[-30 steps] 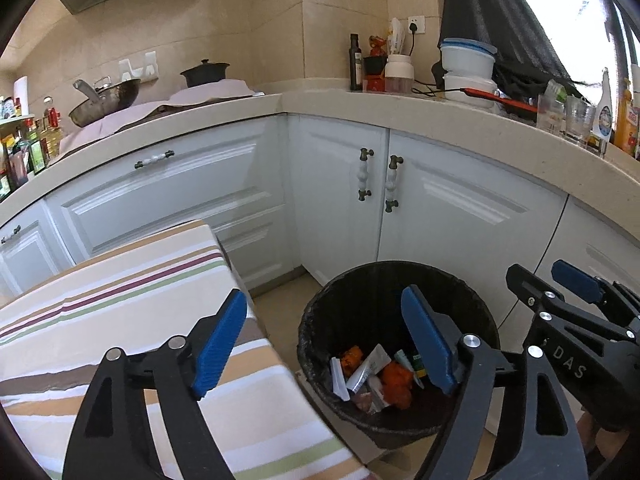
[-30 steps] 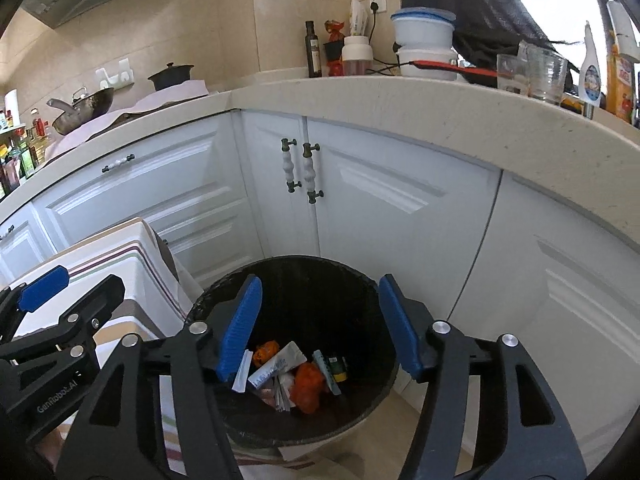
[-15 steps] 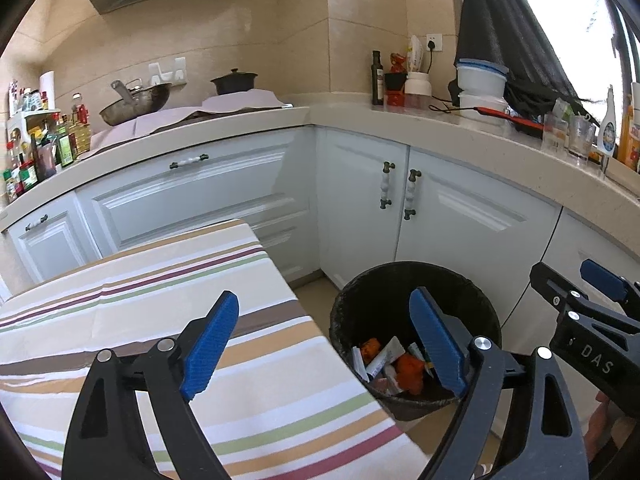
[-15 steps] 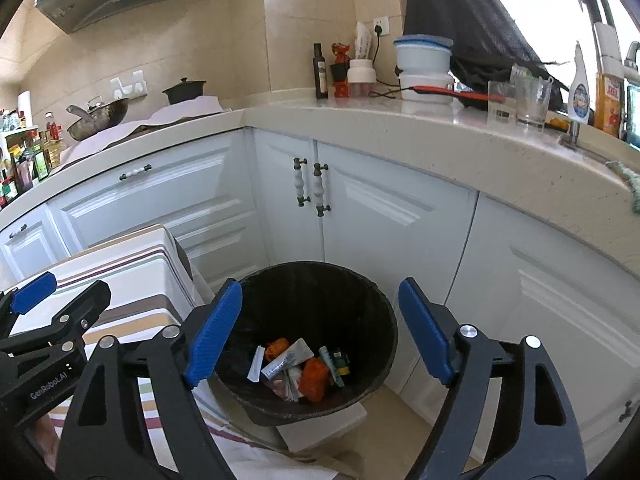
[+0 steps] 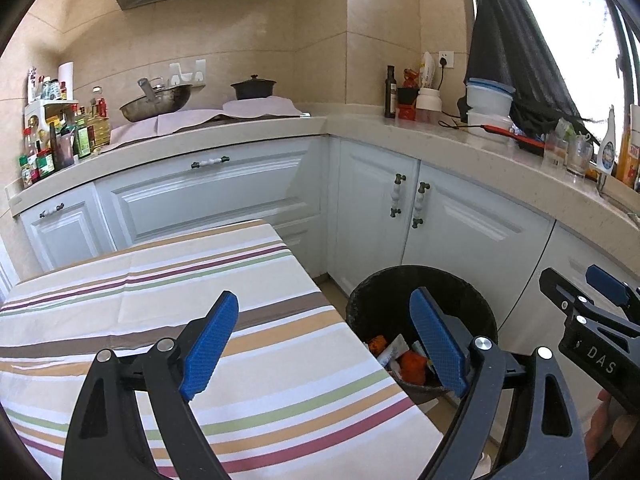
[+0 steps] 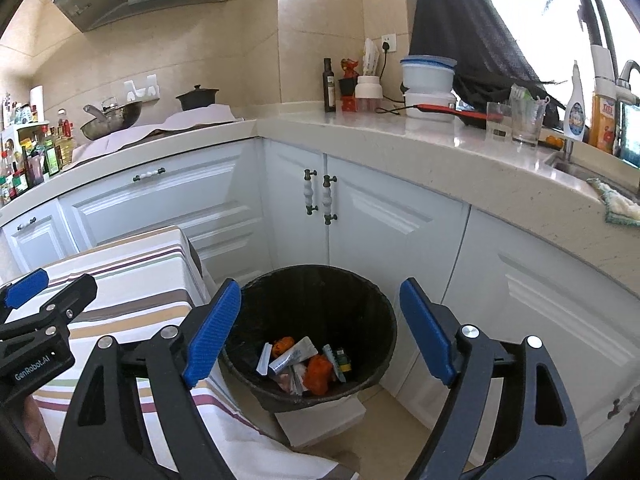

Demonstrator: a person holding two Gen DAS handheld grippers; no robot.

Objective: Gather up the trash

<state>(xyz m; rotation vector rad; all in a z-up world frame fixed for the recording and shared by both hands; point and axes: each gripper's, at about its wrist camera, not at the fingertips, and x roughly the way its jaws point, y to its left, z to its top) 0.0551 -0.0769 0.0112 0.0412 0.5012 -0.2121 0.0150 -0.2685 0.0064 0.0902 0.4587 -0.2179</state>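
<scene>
Your left gripper [image 5: 324, 344] hangs jaws apart over the striped table [image 5: 160, 280] near its right edge. Just beyond that edge stands the black bin [image 6: 316, 280] with the trash [image 6: 308, 364] inside; your right gripper [image 6: 320, 332] gapes empty above its rim, white cabinets [image 6: 400, 220] close behind.

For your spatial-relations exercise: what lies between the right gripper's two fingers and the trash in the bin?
Nothing: in the right wrist view, the open right gripper looks straight into the black bin at the trash.

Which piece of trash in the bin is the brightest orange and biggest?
The crumpled orange wrapper at the front of the black bin, beside the silver tube. The other orange scrap behind it is smaller.
</scene>
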